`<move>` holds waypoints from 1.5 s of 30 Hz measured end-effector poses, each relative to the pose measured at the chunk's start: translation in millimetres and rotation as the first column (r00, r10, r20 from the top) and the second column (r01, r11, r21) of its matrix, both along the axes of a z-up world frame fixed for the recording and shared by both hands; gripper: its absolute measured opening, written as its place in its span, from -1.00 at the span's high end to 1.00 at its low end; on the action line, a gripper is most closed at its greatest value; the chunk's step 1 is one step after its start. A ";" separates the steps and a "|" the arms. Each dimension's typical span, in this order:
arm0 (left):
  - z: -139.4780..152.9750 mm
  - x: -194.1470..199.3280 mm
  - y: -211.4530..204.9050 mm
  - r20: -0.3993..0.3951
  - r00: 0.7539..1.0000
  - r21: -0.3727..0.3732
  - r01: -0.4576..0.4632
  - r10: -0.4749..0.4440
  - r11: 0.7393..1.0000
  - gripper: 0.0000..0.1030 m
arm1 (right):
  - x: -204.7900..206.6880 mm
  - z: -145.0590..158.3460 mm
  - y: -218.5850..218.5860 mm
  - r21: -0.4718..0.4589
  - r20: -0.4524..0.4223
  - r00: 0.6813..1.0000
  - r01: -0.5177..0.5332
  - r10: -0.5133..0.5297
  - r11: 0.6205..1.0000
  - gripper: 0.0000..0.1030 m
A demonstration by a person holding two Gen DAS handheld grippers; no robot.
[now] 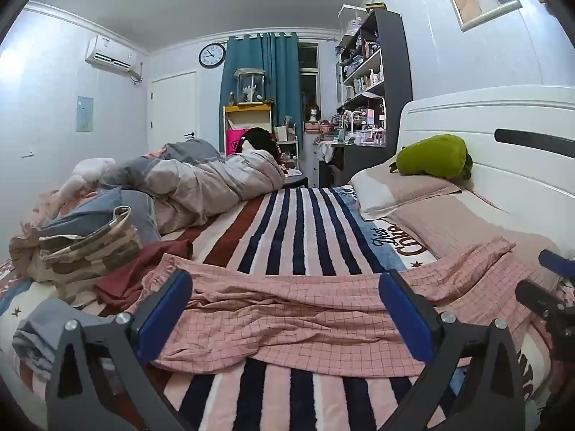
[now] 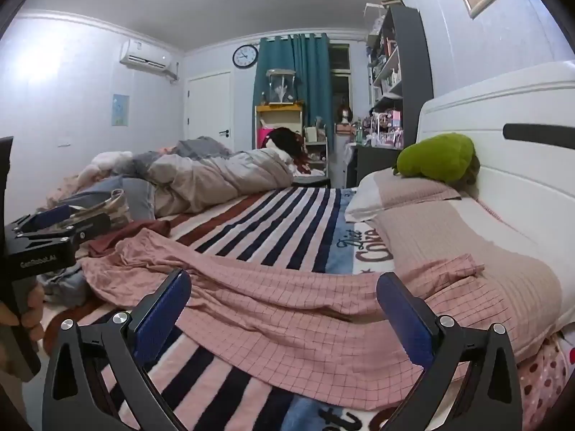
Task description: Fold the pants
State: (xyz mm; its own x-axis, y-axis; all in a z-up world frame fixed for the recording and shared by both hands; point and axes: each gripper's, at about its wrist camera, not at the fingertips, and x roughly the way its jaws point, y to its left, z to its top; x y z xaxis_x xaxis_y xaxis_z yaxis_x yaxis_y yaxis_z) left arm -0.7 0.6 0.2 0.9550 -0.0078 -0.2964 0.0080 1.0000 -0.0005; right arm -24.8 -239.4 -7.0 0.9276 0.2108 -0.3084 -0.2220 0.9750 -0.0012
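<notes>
Pink checked pants [image 1: 287,319] lie spread and wrinkled across the striped blanket [image 1: 287,222], one end reaching up onto the near pillow. They also show in the right wrist view [image 2: 287,316]. My left gripper [image 1: 287,309] is open, its blue pads wide apart just above the pants. My right gripper [image 2: 284,309] is open too, over the pants' right part. In the right wrist view the left gripper [image 2: 54,222] shows at the left edge. In the left wrist view a part of the right gripper [image 1: 546,287] shows at the right edge.
A pile of clothes [image 1: 90,248] with a dark red garment [image 1: 143,269] lies left of the pants. A rolled duvet [image 1: 201,183] lies behind. Pillows [image 1: 406,190], a green plush [image 1: 435,156] and the white headboard [image 1: 503,136] are on the right.
</notes>
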 end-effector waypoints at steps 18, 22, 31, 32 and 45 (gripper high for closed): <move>-8.8 13.6 -7.5 -0.005 0.998 -0.020 0.063 -0.063 0.998 -0.99 | 9.2 -5.6 1.3 -0.048 -0.008 1.000 0.005 -0.005 0.999 -0.99; -11.9 9.3 -2.1 -0.014 0.995 -0.039 0.095 -0.095 0.995 -0.99 | 11.3 -6.7 -1.5 -0.020 -0.043 0.999 0.000 -0.001 1.000 -0.99; -14.1 6.6 1.5 -0.025 0.996 -0.042 0.082 -0.084 0.996 -0.99 | 8.0 -8.3 -0.4 -0.025 -0.049 0.999 0.008 -0.009 1.000 -0.99; -14.3 6.6 1.7 -0.025 0.996 -0.043 0.085 -0.086 0.995 -0.99 | 8.0 -7.7 -1.2 -0.029 -0.050 0.999 0.009 -0.010 1.000 -0.99; -14.9 4.3 4.7 -0.026 0.996 -0.051 0.086 -0.088 0.995 -0.99 | 4.3 -14.9 -2.5 -0.008 -0.067 0.998 -0.003 0.002 1.000 -0.99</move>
State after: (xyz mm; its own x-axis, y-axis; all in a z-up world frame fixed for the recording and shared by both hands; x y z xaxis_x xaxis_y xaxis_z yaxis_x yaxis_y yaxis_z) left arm 3.6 5.3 -14.7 0.9414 -0.1059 -0.3202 0.0943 0.9942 -0.0516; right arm -20.4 -241.9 -21.9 0.9044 0.2103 -0.3713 -0.2242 0.9745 0.0059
